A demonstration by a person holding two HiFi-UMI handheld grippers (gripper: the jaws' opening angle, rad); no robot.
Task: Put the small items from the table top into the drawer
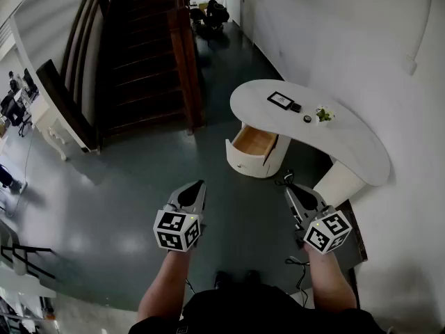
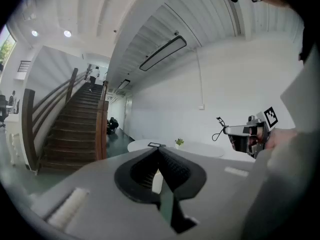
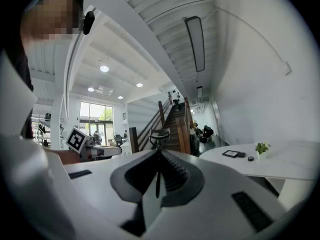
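A white curved table (image 1: 361, 152) stands ahead on the right. On it lie a black framed tablet (image 1: 281, 101), a small black block (image 1: 296, 107), a round black piece (image 1: 307, 119) and a tiny potted plant (image 1: 324, 114). A wooden-lined drawer (image 1: 254, 142) stands pulled out under the table's left end. Both grippers hang over the floor, well short of the table. My left gripper (image 1: 199, 185) (image 2: 159, 151) is shut and holds nothing. At my right gripper (image 1: 288, 188) (image 3: 159, 146) the jaws are closed on a thin black wire piece (image 3: 159, 133) that sticks out past the tips.
A dark wooden staircase (image 1: 139, 54) rises on the left with a railing post (image 1: 188, 68) near the table. Black cables (image 1: 299, 263) lie on the floor by my feet. A white wall (image 1: 348, 26) runs behind the table. Desks and people sit far left.
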